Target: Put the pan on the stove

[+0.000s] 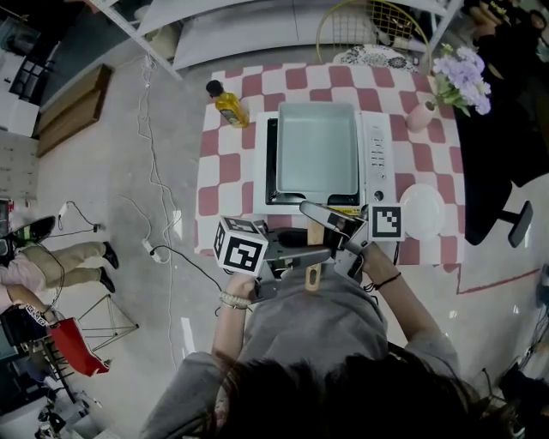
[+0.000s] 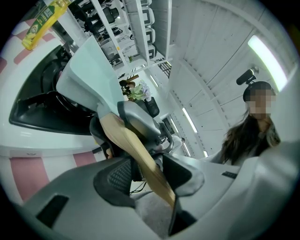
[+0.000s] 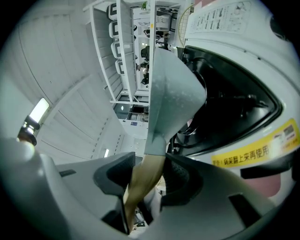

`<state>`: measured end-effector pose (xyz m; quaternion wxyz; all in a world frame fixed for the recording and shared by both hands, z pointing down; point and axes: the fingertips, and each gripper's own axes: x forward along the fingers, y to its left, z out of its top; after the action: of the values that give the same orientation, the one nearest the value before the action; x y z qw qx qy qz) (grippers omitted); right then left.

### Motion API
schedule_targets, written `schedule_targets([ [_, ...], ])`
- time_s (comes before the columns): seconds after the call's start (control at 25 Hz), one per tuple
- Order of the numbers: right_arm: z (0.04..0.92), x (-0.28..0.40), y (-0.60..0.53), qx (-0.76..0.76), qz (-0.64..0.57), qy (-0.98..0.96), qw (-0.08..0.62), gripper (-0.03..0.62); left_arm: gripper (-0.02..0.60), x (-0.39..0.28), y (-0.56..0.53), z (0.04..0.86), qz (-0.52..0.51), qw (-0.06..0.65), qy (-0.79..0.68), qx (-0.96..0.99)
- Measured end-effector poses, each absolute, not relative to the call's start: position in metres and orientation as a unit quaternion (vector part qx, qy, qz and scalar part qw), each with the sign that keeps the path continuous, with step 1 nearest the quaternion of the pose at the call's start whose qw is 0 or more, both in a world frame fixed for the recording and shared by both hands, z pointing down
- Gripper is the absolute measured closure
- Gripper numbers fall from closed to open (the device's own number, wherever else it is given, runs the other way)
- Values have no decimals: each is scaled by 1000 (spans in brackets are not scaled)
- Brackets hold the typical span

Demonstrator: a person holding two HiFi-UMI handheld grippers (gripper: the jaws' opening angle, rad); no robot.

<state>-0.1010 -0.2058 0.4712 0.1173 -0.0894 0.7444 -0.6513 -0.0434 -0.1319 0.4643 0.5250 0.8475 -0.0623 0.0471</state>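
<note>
A square pale-green pan [image 1: 316, 150] rests on the white portable stove [image 1: 377, 146] on the checkered table. Its wooden handle [image 1: 315, 233] points toward me. My left gripper [image 1: 309, 257] comes in from the left and is shut on the handle near its end. My right gripper [image 1: 324, 225] reaches in from the right and is shut on the handle closer to the pan. In the left gripper view the handle [image 2: 133, 145] runs slantwise between the pads of the left gripper [image 2: 147, 176]. In the right gripper view the handle [image 3: 146, 168] sits between both pads, with the pan [image 3: 171, 98] above the stove's black well [image 3: 234, 103].
An oil bottle [image 1: 228, 105] stands left of the stove. A white plate [image 1: 422, 211] lies to its right, and a pink vase with purple flowers [image 1: 459, 77] stands at the back right. A wire basket [image 1: 377, 26] is behind the table. Cables run over the floor at left.
</note>
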Motion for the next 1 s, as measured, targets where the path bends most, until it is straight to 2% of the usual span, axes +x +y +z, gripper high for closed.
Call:
schedule_targets([
  [1.0, 486, -102, -207, -109, -666, 731, 104, 407, 388, -46, -133, 470, 44, 540, -54, 839],
])
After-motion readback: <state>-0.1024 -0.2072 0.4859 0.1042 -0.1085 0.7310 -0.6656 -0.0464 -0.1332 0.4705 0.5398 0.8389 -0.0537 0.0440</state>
